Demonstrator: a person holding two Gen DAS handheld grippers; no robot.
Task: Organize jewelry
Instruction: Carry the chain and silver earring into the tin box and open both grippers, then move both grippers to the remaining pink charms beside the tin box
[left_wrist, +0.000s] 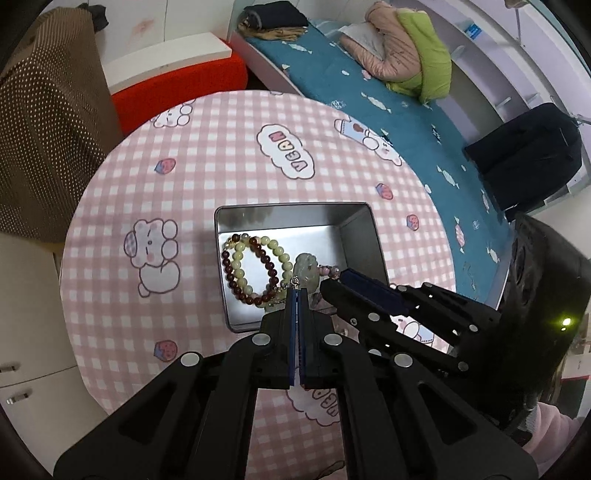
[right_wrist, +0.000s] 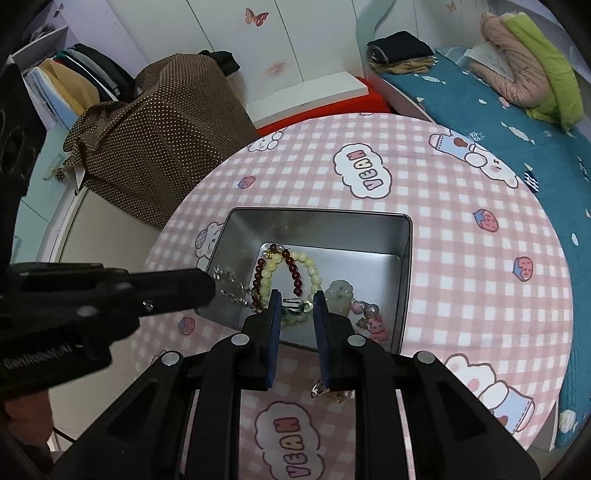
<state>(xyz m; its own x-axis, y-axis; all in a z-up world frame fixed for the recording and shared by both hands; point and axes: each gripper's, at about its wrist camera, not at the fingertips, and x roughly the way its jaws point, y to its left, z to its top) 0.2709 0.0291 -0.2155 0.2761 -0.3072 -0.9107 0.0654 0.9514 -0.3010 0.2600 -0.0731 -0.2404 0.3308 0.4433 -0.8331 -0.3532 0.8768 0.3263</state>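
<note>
1. Left gripper (left_wrist: 296, 291) has its jaws closed on a thin silver chain (right_wrist: 231, 284), which trails from the tips down over the near-left wall of the metal tin (right_wrist: 404, 258).
2. Right gripper (right_wrist: 297, 299) hovers at the tin's near edge, jaws partly open and empty.
3. The tin holds a dark red bead bracelet (left_wrist: 236, 273), a pale green bead bracelet (left_wrist: 277, 254), a jade pendant (right_wrist: 340, 291) and pink charms (right_wrist: 378, 328).
4. A small silvery piece (right_wrist: 319, 387) lies on the checked cloth (right_wrist: 461, 277), just under the right gripper.

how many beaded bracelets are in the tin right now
2 clearly. A dark red bracelet and a pale green bracelet lie overlapping on the left of the metal tin. A jade pendant with pink beads sits beside them; more may hide behind the jaws.
</note>
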